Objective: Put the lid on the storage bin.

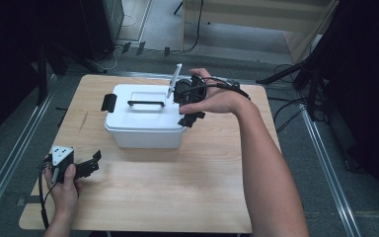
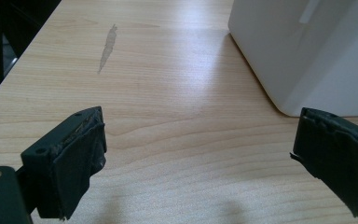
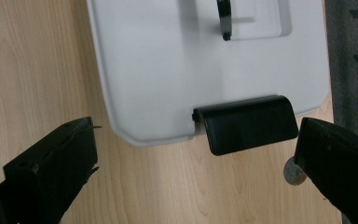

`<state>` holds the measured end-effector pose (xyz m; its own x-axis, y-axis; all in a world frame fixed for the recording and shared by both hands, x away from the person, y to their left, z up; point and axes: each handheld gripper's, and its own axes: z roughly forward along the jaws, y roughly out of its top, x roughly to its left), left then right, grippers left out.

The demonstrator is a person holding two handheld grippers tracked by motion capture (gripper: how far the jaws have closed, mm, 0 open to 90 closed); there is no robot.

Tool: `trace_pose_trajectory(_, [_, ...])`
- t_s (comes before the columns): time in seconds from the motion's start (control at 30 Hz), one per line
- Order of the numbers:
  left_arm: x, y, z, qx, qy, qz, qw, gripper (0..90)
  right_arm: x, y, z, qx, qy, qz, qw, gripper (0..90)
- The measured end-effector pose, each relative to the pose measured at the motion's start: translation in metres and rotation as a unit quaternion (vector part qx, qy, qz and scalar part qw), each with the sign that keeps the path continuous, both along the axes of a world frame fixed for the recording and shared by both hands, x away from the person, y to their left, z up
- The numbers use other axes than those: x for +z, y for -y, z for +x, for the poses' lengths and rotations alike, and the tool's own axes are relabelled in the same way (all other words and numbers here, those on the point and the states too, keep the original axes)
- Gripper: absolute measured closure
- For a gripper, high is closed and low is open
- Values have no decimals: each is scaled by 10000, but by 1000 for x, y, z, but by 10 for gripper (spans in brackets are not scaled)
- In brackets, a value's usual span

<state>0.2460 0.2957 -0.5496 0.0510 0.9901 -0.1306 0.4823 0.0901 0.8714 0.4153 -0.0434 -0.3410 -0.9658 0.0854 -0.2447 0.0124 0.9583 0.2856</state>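
Observation:
A white plastic box [image 1: 143, 121] with a lid stands at the middle of the table's far half. Its lid carries a black handle [image 1: 146, 103] and a black latch [image 1: 108, 102] hangs at its left end. My right gripper [image 1: 186, 104] hovers over the box's right end, pointing down, jaws open. In the right gripper view, the box's other black latch [image 3: 244, 123] lies closed against the lid's [image 3: 205, 70] edge between the open jaws of my right gripper [image 3: 198, 144]. My left gripper [image 1: 94, 164] rests open near the table's front left. Its view shows the left gripper [image 2: 198, 140] with bare wood between the jaws.
The wooden table [image 1: 177, 197] has free room in front of the box. The box's near corner [image 2: 298, 56] stands ahead and to the right of the left jaws. A grey scuff [image 2: 107, 46] marks the wood. Dark stands and cables ring the table on the floor.

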Motion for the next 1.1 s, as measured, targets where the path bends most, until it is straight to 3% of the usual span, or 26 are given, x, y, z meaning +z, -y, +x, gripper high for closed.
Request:
trace_pose_trajectory(0.37, [0, 0, -1, -8, 0, 18, 10000, 32, 1, 22, -5, -70, 27, -68, 9999, 0])
trace_pose_trajectory(1.1, [0, 0, -2, 15, 53, 0, 10000, 32, -21, 88, -21, -408, 36, -56, 9991, 0])
